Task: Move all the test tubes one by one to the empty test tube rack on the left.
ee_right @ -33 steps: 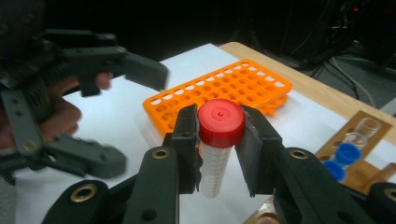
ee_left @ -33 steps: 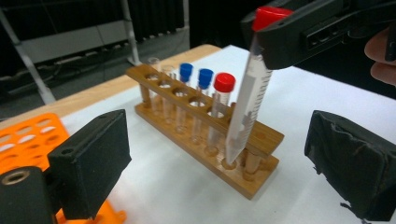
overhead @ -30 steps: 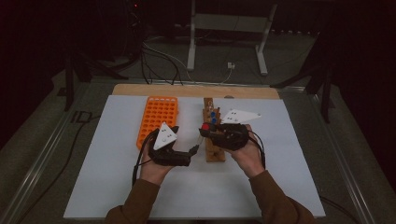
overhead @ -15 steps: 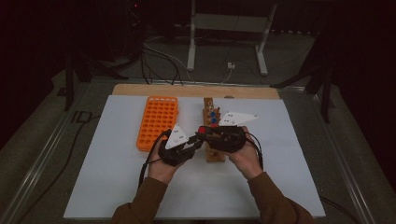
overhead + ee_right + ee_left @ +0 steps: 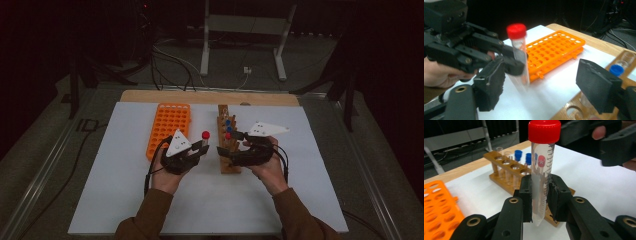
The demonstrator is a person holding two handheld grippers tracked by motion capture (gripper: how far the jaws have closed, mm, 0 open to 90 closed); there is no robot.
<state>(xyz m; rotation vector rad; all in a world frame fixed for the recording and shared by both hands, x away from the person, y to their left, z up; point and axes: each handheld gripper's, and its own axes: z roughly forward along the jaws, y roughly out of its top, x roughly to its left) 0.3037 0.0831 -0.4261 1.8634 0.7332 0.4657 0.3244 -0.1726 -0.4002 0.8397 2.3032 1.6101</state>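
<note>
Handover of the red-capped tube (image 5: 543, 167) is looking complete: the left gripper (image 5: 541, 197) is clamping it upright by the lower body, jaws pressed on both sides, the conical tip hanging free just above the desk (image 5: 280, 200). The right gripper (image 5: 549, 85) is standing with its pads spread and nothing between them; its jaws have just been opening, and the tube is now sitting beyond them in the other gripper's hold. Judging by this, removal from the wooden rack (image 5: 229, 150) is done, and what is left is carrying the tube across to the orange rack (image 5: 167, 125) and seating it in one of its holes. The tube is being held between the two racks, just left of the wooden rack. In the wooden rack, blue-capped tubes (image 5: 518, 155) and another red-capped one are waiting, alongside empty holes nearer the far end. The orange rack is lying well to the left of the wooden rack, its grid apparently empty. Nothing is blocking the path, though the right gripper is hovering close and should clear off first.
</note>
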